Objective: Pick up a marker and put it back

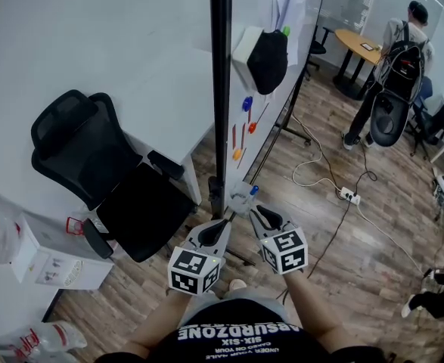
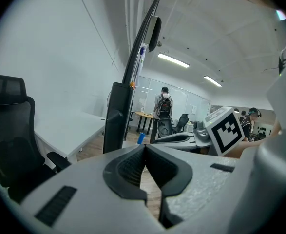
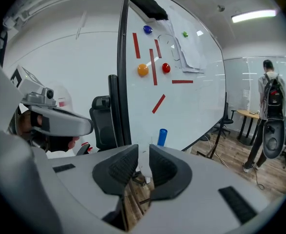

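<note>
A white marker with a blue cap [image 3: 161, 136] stands upright between the jaws of my right gripper [image 3: 143, 152], which is shut on its white body. In the head view the cap [image 1: 253, 190] pokes up past the right gripper [image 1: 246, 203], close to the bottom edge of the whiteboard [image 1: 271, 127]. My left gripper [image 1: 225, 219] sits just to the left, by the board's black post [image 1: 220, 89]. In the left gripper view its jaws meet at the tip and the left gripper [image 2: 144, 147] holds nothing. The blue cap [image 2: 141, 138] shows beyond them.
The whiteboard carries red strips, round magnets [image 3: 143, 70] and a black eraser [image 1: 268, 60]. A black office chair [image 1: 93, 165] and a white desk [image 1: 169, 104] stand to the left. A person with a backpack [image 1: 399, 59] stands at the back right. Cables and a power strip [image 1: 349, 196] lie on the floor.
</note>
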`<state>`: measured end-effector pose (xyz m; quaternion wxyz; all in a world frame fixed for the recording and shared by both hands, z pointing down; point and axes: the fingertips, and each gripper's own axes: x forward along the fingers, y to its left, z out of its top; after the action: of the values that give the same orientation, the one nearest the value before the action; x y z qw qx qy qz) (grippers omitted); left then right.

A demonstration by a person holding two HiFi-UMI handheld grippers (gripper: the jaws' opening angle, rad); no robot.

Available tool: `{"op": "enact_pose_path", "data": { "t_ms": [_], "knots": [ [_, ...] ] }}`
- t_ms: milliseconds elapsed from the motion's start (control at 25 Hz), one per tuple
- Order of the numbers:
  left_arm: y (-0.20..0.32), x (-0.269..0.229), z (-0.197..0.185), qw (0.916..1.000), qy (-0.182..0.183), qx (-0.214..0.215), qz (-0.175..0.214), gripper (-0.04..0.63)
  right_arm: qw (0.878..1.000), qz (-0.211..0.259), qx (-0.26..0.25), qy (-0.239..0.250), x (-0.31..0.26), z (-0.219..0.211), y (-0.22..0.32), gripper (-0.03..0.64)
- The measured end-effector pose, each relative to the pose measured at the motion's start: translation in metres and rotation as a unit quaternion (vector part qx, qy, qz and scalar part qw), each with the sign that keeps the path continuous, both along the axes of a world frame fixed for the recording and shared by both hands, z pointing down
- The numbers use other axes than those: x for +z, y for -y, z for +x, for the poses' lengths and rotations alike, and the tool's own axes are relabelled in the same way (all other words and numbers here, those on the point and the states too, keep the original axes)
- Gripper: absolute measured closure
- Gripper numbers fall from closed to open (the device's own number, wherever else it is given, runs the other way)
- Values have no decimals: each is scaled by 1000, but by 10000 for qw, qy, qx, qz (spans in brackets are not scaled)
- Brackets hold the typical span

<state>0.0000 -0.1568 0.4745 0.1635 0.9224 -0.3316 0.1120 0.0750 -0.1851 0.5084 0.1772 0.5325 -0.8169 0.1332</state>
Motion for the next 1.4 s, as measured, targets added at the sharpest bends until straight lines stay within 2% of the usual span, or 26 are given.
{"op": "enact_pose_path", "data": {
  "t_ms": [560, 800, 1400],
  "knots": [
    [0, -12, 6, 9998, -106, 63, 138, 588, 9961, 655, 218, 542, -38, -3, -25, 617],
    [-4, -13, 7, 9998, -117, 111, 149, 588, 9942, 700, 268, 774, -45, -7, -35, 618],
    [-20, -12, 9, 9996, -98, 200, 154, 588, 9940, 683, 312, 795, -47, -13, -54, 618]
  ]
}}
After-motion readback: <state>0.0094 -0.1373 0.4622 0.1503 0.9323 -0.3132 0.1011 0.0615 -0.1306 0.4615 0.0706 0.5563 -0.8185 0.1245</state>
